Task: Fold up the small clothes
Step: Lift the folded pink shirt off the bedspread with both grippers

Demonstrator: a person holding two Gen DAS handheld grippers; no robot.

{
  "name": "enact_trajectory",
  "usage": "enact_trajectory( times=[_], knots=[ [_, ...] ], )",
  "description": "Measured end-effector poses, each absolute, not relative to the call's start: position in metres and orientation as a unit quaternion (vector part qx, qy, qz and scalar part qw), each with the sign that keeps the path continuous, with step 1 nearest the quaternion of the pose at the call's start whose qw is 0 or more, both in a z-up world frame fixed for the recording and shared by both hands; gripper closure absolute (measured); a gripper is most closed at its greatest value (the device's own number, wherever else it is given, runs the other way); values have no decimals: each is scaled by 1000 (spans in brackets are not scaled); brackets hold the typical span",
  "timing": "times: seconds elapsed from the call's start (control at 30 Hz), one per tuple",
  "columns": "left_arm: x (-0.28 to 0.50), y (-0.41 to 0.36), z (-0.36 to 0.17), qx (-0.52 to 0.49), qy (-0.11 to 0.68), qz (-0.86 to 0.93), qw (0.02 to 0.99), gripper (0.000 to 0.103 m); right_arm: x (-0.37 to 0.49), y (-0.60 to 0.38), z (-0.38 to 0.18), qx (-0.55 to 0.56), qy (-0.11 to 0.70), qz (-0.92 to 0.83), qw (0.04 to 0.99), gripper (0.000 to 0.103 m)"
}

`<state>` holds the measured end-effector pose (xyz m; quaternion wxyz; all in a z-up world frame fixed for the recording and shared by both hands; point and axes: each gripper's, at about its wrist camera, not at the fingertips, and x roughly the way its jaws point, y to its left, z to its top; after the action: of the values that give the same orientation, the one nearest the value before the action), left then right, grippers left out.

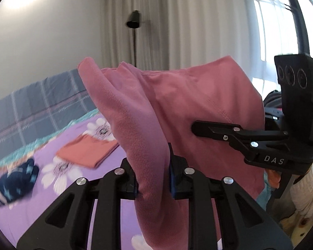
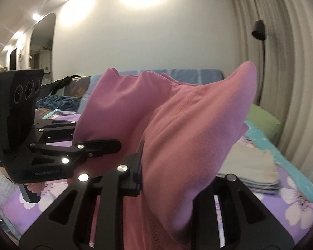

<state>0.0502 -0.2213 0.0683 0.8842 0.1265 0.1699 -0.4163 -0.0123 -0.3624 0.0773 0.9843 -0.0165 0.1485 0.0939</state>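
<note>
A pink garment (image 1: 177, 108) hangs in the air above the bed, held by both grippers. My left gripper (image 1: 153, 179) is shut on one bunched edge of it. My right gripper (image 2: 167, 166) is shut on the other edge; the cloth (image 2: 177, 129) drapes over its right finger and hides it. In the left wrist view the right gripper (image 1: 200, 129) reaches in from the right, touching the cloth. In the right wrist view the left gripper (image 2: 112, 143) reaches in from the left.
A purple floral bedsheet (image 1: 52, 187) lies below. A folded orange garment (image 1: 87, 152) and a dark blue bundle (image 1: 12, 183) lie on it at left. A stack of folded pale clothes (image 2: 250, 168) and a green pillow (image 2: 263, 120) lie at right. A floor lamp (image 1: 133, 20) stands by the curtains.
</note>
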Motion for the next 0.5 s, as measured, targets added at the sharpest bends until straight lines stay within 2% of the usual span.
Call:
enact_trajectory(
  times=[0.37, 0.5],
  knots=[
    [90, -352, 107, 189, 134, -427, 874, 81, 39, -478, 108, 34, 127, 19, 991, 81],
    [133, -380, 122, 178, 120, -424, 880, 81, 63, -512, 120, 37, 122, 2, 992, 81]
  ],
)
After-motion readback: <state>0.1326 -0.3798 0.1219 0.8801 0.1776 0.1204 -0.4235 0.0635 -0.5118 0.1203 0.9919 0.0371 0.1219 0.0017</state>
